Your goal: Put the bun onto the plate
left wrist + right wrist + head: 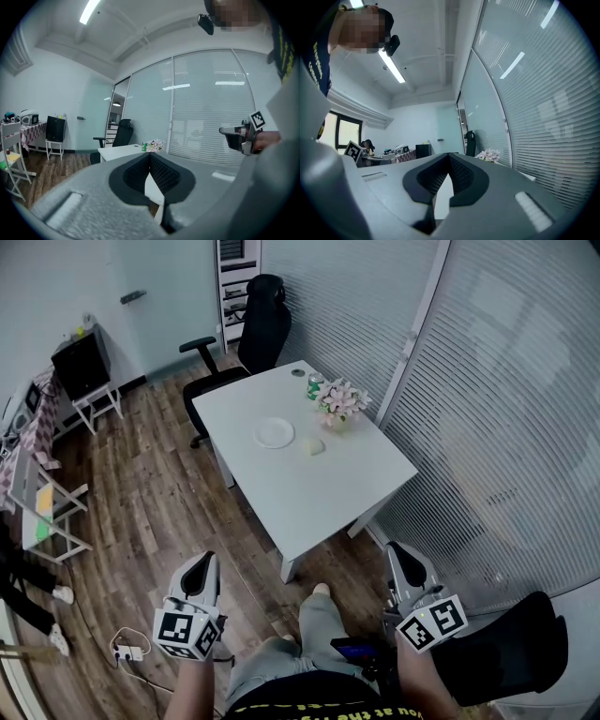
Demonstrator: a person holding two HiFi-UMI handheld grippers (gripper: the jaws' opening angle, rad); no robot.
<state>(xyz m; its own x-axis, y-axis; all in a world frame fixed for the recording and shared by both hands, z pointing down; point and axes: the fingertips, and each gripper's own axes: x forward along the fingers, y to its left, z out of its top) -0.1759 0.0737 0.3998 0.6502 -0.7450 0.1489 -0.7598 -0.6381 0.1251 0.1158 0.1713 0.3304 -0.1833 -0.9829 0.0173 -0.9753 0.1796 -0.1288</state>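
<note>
- Bun and plate share one surface: the small, pale, rounded bun [313, 447] lies on the white rectangular table [309, 498] near the middle of the head view. It sits just to the right of the round white plate [274, 433], close to it but not touching.
- Further up the tabletop stand a bunch of pink and white flowers [340, 401] and a green drinks can [314, 385]. A black office chair [261, 329] sits at the table's upper end.
- At the lower left of the frame, the left gripper [200, 565] hangs over the brown wooden floor [159, 493]. Its own view shows its jaws pressed together with nothing between them.
- At the lower right, the right gripper [403, 557] is likewise closed tight on nothing.
- Both grippers are well apart from the table, so the task looks not yet begun.
- The bun is probably light and soft, so it should lift easily but dent or tear if squeezed hard. Its smooth, domed top could also let closed pads slide off.
- The safest hold would be across its widest part, low on the sides. The jaws should open wide first, then close only until the pads just bear on the crust.
- The plate is so near that the carry should be short. Nudging the plate is the main thing to avoid.
</note>
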